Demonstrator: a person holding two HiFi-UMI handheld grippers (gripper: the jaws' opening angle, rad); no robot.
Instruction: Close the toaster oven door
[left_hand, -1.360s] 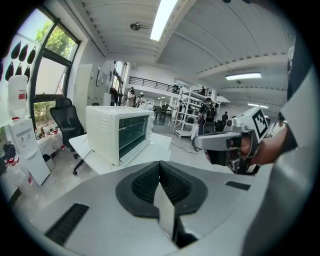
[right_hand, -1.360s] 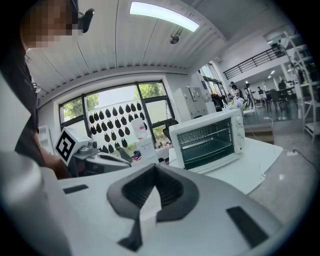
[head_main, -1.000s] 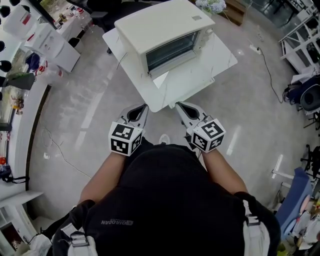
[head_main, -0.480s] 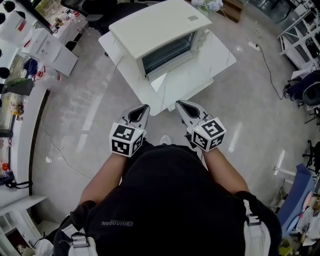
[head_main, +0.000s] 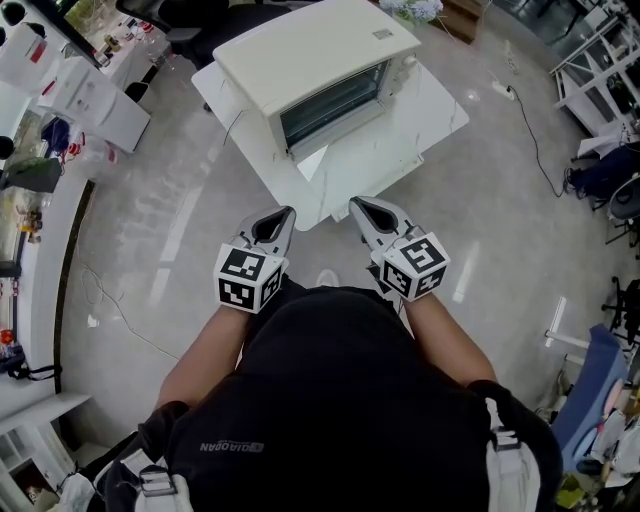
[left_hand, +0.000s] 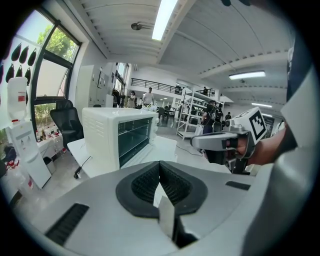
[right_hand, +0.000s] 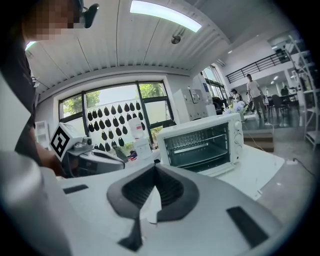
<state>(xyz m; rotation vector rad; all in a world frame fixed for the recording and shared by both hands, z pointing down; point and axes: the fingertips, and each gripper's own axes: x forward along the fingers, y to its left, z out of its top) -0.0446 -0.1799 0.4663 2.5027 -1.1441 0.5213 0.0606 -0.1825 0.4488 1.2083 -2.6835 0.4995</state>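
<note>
Oven (head_main: 312, 62) is set on a white table (head_main: 432, 112), with its door (head_main: 326, 160) dropped open and lying flat toward the person. The left gripper (head_main: 288, 211) and the right gripper (head_main: 356, 204) are held side by side near the table's near edge, clear of the door. Both pairs of jaws are pressed fully together, and nothing is held between them.

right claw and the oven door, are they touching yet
Apart. The head view shows the right claw, shut and empty, near the front edge of the table, with bare tabletop between it and the open oven door.
</note>
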